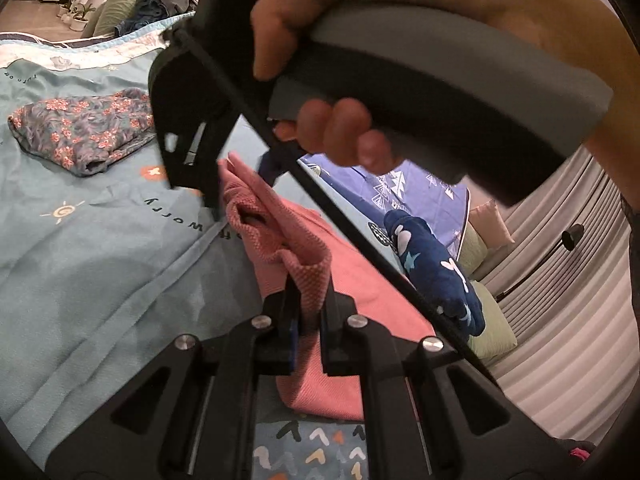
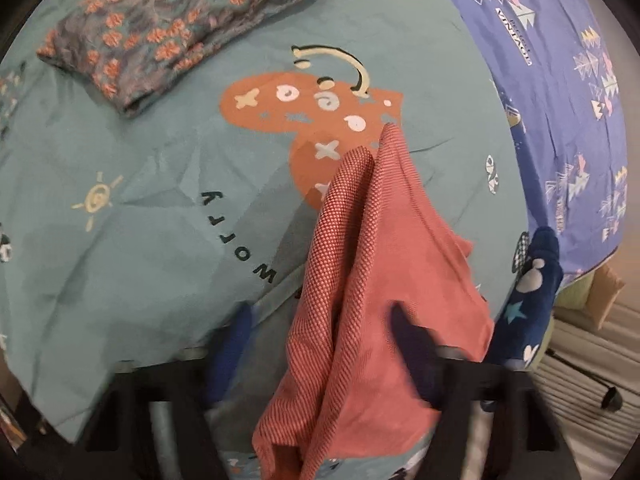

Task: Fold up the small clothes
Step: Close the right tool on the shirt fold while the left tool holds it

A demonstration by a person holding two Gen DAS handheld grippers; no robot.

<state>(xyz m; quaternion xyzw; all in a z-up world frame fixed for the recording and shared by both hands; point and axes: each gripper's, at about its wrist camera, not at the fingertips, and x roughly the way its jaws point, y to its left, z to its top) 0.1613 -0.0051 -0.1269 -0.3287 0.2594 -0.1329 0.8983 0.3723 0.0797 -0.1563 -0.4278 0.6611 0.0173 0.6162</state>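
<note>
The small cloth (image 1: pixel 320 280) near the camera is pink-red with tiny light dots on one part. The bed cover (image 2: pixel 140 220) is blue-green, with an orange blob, a yellow sun and dark letters. Far left lies a grey-blue cloth (image 2: pixel 168 28) with orange flowers. On the right, a purple sheet (image 2: pixel 560 100) has white and pink trees. A dark blue sock (image 2: pixel 528 300) has white shapes and a blue star.

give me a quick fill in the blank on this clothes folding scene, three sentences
1. The left gripper is clamped on the ____ garment.
2. The folded garment lying on the bedspread has a ____ print.
3. The bedspread's main colour is ____.

Missing words: pink; floral; teal
</note>
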